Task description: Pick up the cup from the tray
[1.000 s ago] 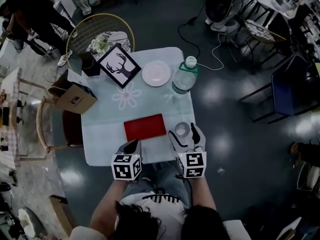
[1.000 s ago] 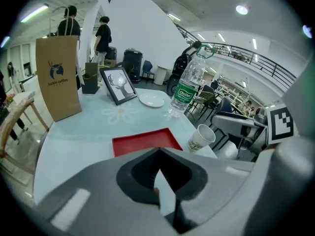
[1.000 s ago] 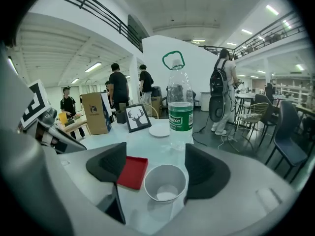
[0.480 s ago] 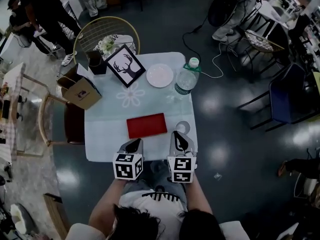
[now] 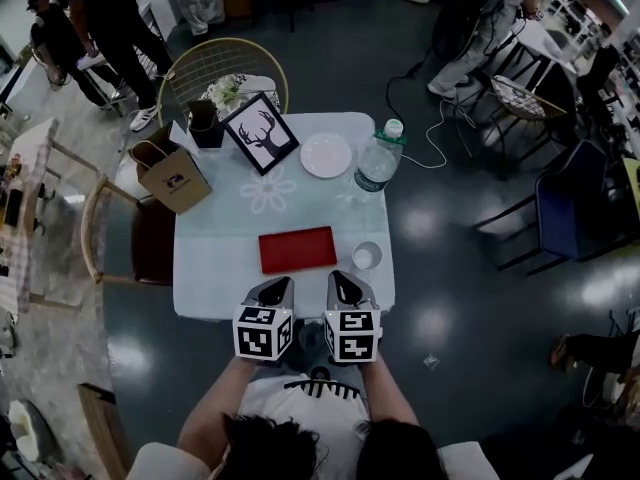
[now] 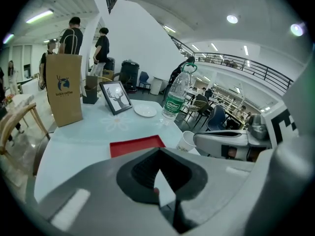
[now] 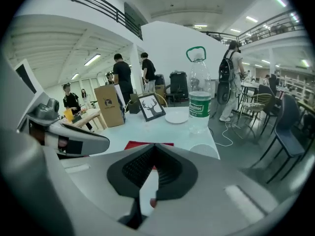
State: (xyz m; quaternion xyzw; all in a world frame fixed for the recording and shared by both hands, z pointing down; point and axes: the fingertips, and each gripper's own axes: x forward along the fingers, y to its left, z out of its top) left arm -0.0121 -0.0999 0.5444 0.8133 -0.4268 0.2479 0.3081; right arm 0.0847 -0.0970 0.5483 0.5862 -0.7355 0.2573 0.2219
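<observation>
Beside the flat red tray (image 5: 297,249), at its right, the small white paper cup (image 5: 367,256) stands on the pale surface (image 5: 215,258). Your left tongs (image 5: 272,288) and right tongs (image 5: 342,285) are closed and empty, probably parked between moves.

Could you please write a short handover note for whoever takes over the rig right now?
Left gripper: shut, empty, at the table's near edge.
Right gripper: shut, empty, beside it.
Red tray: bare, mid-table.
Cup: upright on the table, just right of the tray, untouched by either gripper.
Done: cup is off the tray.
Left: no gripper holds it; if it must be lifted, the right gripper is nearer.
</observation>
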